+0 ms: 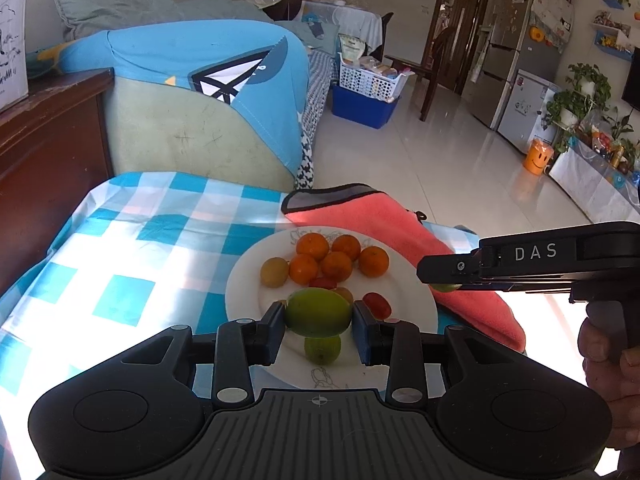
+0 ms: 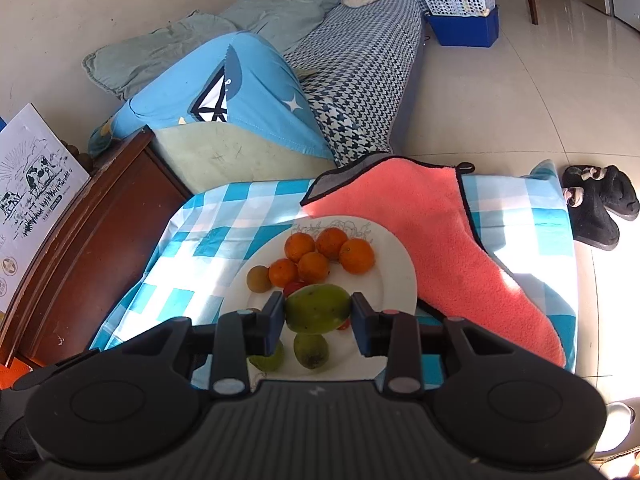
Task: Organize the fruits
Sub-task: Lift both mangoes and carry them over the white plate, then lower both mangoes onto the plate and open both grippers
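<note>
Over the white plate (image 1: 408, 300), each tool (image 1: 318, 314) (image 2: 318, 310) clamping a green fruit (image 1: 318, 312) (image 2: 318, 308); slippers (image 2: 600, 204) only rightward.

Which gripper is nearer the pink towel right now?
Right. The right gripper, holding a green fruit, hangs over the towel's edge beside the plate. The left gripper, holding a second green fruit, is above the plate's near side, clear of the towel.

A bench covered by a blue-and-white checked cloth (image 2: 208, 240) carries a white plate (image 2: 394, 280) of fruit, with a pink towel (image 2: 460, 248) lying just beside it, the towel's near edge touching the plate's right rim.
</note>
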`<act>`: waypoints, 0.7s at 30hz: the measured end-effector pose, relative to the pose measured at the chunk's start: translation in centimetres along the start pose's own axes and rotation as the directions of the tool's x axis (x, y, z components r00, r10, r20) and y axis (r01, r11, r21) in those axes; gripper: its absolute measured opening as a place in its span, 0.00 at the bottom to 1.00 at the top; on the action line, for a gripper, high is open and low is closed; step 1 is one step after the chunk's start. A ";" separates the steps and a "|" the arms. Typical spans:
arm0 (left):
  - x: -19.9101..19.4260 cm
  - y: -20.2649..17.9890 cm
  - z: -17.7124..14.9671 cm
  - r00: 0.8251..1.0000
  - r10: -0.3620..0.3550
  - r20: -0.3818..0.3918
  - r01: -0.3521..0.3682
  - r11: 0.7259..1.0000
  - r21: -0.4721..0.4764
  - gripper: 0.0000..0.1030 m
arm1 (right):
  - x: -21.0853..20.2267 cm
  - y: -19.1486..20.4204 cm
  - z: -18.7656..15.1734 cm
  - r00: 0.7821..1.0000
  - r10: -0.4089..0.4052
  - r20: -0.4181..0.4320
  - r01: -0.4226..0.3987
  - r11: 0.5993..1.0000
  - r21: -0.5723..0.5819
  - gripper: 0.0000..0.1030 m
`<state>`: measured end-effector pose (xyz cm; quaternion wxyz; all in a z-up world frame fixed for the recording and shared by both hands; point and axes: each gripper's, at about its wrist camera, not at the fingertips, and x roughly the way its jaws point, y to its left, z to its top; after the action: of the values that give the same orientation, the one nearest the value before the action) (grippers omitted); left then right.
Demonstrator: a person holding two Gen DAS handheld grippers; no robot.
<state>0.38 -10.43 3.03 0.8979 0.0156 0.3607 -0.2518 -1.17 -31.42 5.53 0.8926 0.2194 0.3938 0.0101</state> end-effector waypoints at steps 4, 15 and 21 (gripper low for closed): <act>1.4 -0.1 0.4 1.000 0.000 -0.007 0.000 1.000 0.002 0.32 | 1.6 -0.3 0.4 1.000 0.019 -0.016 -0.019 1.000 0.016 0.35; 4.8 -0.4 1.0 0.998 0.037 -0.052 -0.037 0.999 0.016 0.32 | 5.7 -0.9 1.0 0.999 -0.012 -0.046 0.014 0.999 0.042 0.35; 5.3 -0.6 1.2 0.998 0.039 -0.058 -0.038 0.999 0.025 0.34 | 6.8 -1.5 1.4 0.998 -0.023 -0.054 0.026 0.998 0.065 0.38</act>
<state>4.08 -13.54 0.54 0.8914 0.0405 0.3835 -0.2381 4.29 -32.00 1.03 0.8741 0.2437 0.4200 -0.0080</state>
